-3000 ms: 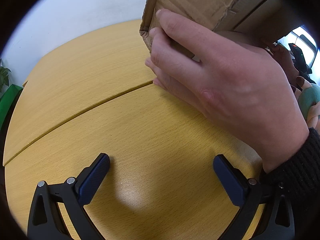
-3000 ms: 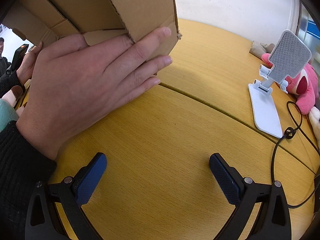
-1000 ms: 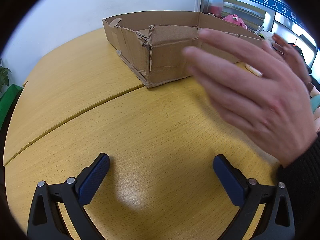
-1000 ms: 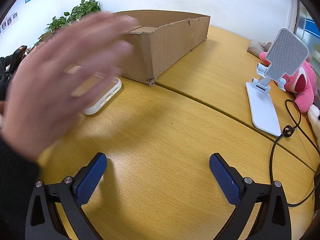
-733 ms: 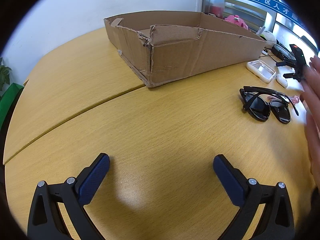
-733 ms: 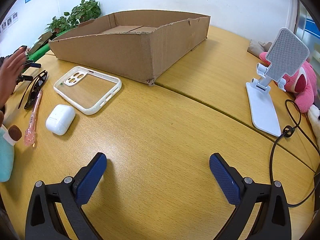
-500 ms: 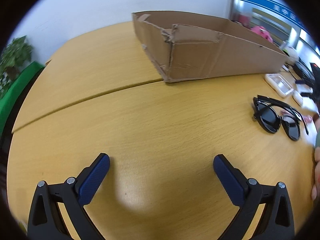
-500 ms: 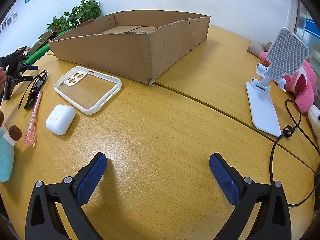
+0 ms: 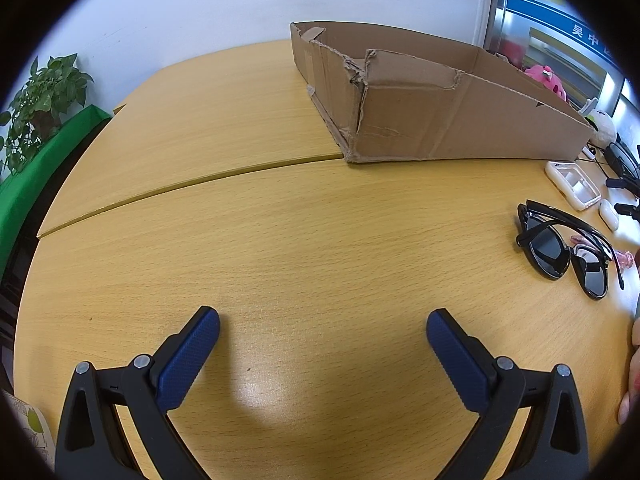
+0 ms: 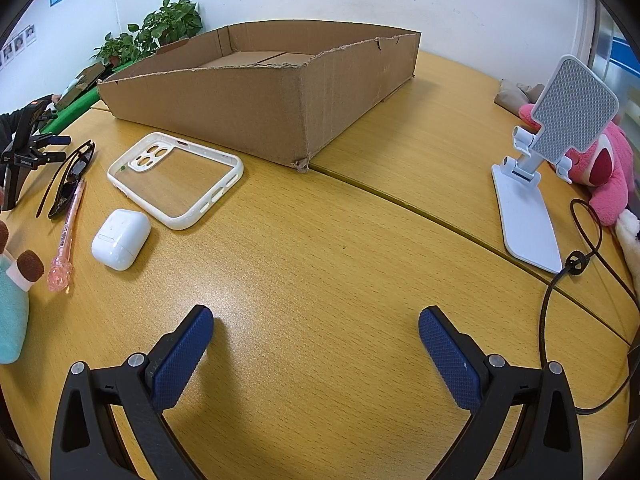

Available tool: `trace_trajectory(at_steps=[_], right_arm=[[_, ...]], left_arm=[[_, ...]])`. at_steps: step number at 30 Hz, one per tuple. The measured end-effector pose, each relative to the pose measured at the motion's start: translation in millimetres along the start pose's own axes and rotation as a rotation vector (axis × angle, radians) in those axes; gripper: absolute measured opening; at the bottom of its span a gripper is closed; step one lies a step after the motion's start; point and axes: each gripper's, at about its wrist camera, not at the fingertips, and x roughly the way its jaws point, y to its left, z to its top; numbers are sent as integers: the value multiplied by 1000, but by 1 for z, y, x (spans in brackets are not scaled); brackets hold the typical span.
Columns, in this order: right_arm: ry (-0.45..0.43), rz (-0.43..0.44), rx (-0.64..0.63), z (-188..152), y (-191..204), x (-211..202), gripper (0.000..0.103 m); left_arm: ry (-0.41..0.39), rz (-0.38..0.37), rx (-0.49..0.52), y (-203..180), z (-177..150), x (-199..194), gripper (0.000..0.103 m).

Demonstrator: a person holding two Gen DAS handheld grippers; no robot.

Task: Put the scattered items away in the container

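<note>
Change since earlier: both hands that gripped the cardboard box have let go and left the middle of both views; the box now rests flat on the table, and the left wrist view has swung so the plant and green strip show more at its left edge.
Left gripper: jaws spread wide, blue pads holding nothing, low over bare table.
Right gripper: jaws equally wide apart, empty, low over bare table.
Cardboard box: open-topped, shallow, torn along its rim, sitting across the seam between the two table halves; nothing can be seen inside it from these angles.
Table: light wood grain, with a dark seam running across it.
Phone case: clear with a white rim, lying flat just in front of the box's long wall.
Earbud case: white, near the phone case's closer corner, apart from it.
Pink pen: lying left of the earbud case, its far tip close to the sunglasses.
Sunglasses: black, folded, on the table well right of the left gripper; in the right wrist view they lie at the far left.
Teal plush: at the left edge of the right wrist view, only partly in frame.
Phone stand: white, upright, right of the box and well apart from it.
Pink plush: behind the phone stand.
Black cable: looping beside the stand's base.
Hand: a sliver at the right edge of the left wrist view.
</note>
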Motion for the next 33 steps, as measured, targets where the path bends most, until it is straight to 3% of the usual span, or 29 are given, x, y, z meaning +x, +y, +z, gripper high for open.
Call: trace_trajectory(at_steps=[25, 30, 33], right_arm=[[0, 8, -13, 10, 8, 6, 103], [2, -33, 46, 22, 11, 15, 103], [4, -113, 157, 11, 20, 9, 103]], left_arm=[[0, -3, 3, 0, 1, 1, 103], [-1, 25, -31, -3, 2, 2, 103], [-1, 60, -77, -5, 3, 3, 103]])
